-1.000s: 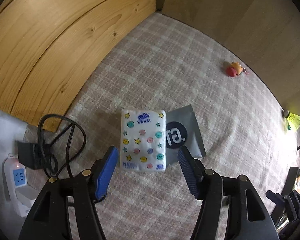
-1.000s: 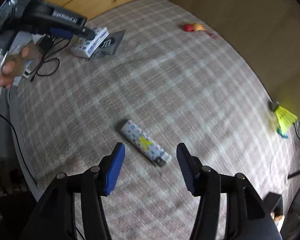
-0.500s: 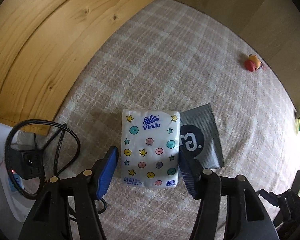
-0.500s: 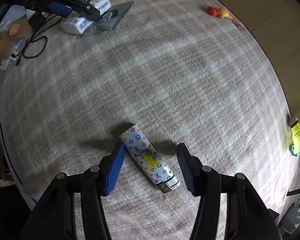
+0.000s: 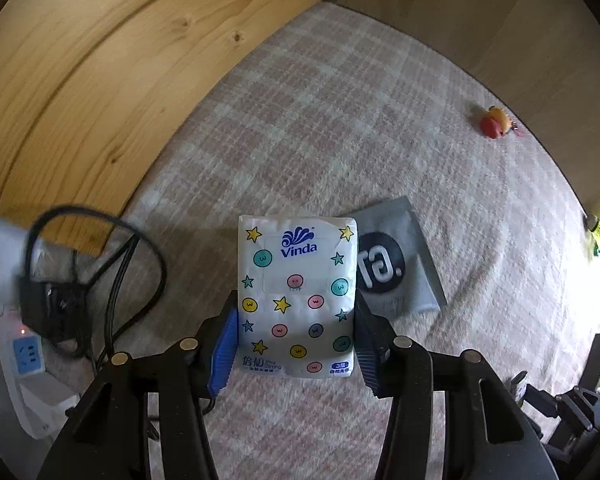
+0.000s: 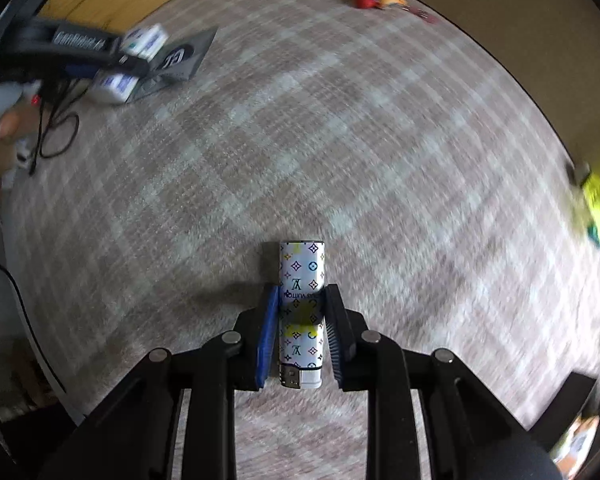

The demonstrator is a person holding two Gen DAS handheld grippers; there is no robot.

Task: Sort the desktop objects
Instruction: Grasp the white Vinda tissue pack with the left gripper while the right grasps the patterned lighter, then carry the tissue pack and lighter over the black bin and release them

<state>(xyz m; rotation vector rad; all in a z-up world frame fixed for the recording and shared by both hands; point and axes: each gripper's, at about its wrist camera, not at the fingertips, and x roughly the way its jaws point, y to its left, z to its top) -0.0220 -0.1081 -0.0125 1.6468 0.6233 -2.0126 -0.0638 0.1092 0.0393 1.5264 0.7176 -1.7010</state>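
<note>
The tissue pack (image 5: 296,300) lies on the checked cloth (image 5: 340,100) at its near left, half over a grey sachet (image 5: 396,264); the left gripper (image 5: 294,344), open a moment ago, has now closed onto its sides. Out in the middle, the right gripper (image 6: 300,332) has likewise pinched the lighter (image 6: 302,312). Both look ready to lift, I'd say. A small toy (image 5: 496,122) waits far right.

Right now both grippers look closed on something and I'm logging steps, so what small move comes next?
Probably lift both straight up: the left gripper pinches the tissue pack beside the grey sachet, and the right gripper clamps the lighter.
</note>
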